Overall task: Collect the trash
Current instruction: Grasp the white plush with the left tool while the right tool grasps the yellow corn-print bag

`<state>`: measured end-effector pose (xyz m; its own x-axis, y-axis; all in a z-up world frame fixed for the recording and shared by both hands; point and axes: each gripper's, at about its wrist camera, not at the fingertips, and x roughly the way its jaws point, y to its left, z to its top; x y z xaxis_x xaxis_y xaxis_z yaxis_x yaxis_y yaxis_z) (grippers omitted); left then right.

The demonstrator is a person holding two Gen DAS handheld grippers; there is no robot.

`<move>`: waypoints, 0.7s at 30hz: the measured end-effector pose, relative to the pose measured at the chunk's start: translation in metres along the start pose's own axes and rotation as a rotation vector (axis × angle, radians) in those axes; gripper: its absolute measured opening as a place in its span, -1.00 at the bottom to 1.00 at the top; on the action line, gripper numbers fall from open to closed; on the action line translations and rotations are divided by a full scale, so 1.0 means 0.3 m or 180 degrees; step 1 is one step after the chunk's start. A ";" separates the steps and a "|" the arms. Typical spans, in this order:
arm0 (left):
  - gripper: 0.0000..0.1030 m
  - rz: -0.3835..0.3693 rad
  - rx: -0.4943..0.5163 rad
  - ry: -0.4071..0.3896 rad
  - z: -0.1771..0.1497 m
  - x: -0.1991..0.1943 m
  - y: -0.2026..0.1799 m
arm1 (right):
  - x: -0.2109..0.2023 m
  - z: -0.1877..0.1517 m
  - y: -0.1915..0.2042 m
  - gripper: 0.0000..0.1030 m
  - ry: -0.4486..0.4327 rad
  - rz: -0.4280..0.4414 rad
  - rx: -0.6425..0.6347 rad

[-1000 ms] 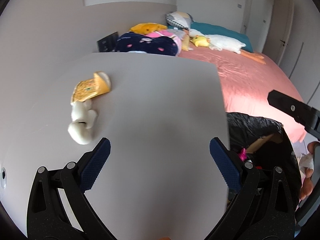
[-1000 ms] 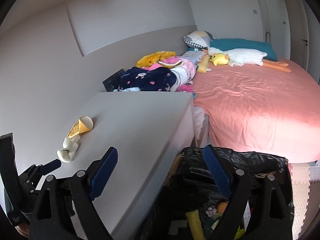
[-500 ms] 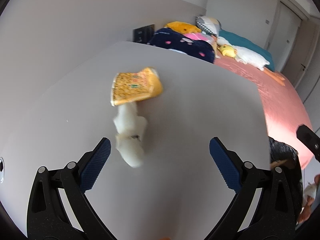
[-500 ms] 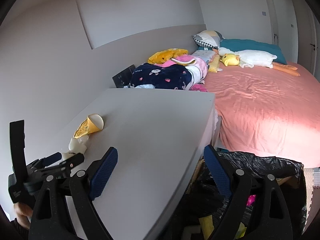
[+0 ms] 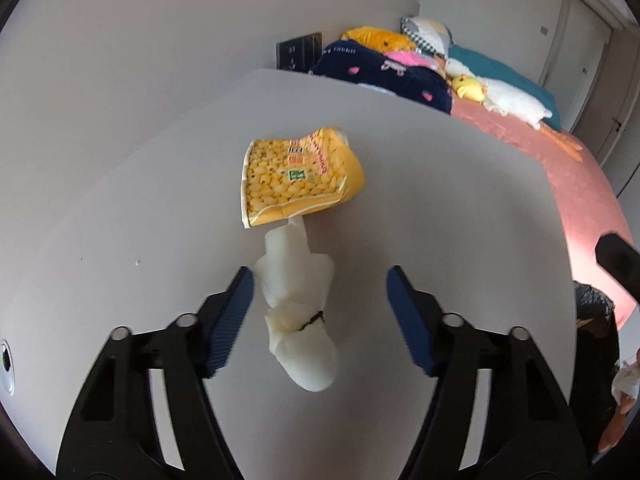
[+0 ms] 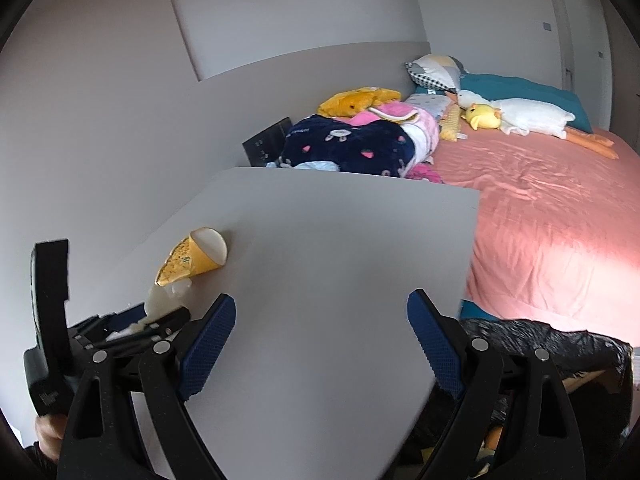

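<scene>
A white foam scrap (image 5: 298,308) lies on the grey tabletop (image 5: 460,208), with a yellow snack wrapper (image 5: 298,178) just beyond it. My left gripper (image 5: 320,312) straddles the foam and its jaws are closing; the blue pads (image 5: 236,320) stand a little apart from the foam on both sides. In the right wrist view the left gripper (image 6: 156,322) sits at the lower left around the foam (image 6: 166,300), the wrapper (image 6: 192,260) behind it. My right gripper (image 6: 320,344) hangs open over the bare tabletop (image 6: 340,248) with nothing between its fingers.
A black trash bag (image 6: 560,352) stands open beside the table's right edge. Beyond lies a bed with a pink sheet (image 6: 552,208), a pile of clothes (image 6: 348,144), pillows and a plush duck (image 6: 520,116). Grey walls close the left side.
My left gripper has moved over to the foam scrap and its jaws have narrowed around it. The right gripper has drifted left over the tabletop, away from the trash bag, still open.
</scene>
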<state>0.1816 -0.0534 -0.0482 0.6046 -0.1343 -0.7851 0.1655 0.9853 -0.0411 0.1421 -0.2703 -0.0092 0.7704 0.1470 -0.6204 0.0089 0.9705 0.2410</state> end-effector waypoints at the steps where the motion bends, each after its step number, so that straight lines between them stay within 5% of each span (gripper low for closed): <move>1: 0.09 0.0016 0.0000 0.0028 0.000 0.009 0.003 | 0.014 0.007 0.014 0.71 0.0005 0.0018 -0.0017; 10: -0.40 0.0032 -0.0207 0.0019 -0.003 0.021 0.065 | 0.134 0.044 0.110 0.71 0.0097 0.0081 -0.0147; 21: -0.43 0.0149 -0.0384 0.0028 0.006 -0.009 0.163 | 0.271 0.068 0.238 0.71 0.0212 0.0158 -0.0272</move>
<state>0.1893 -0.0052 -0.0472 0.6025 -0.0874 -0.7933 0.0420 0.9961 -0.0779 0.2184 -0.1930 -0.0274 0.7244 0.2050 -0.6582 -0.0849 0.9740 0.2099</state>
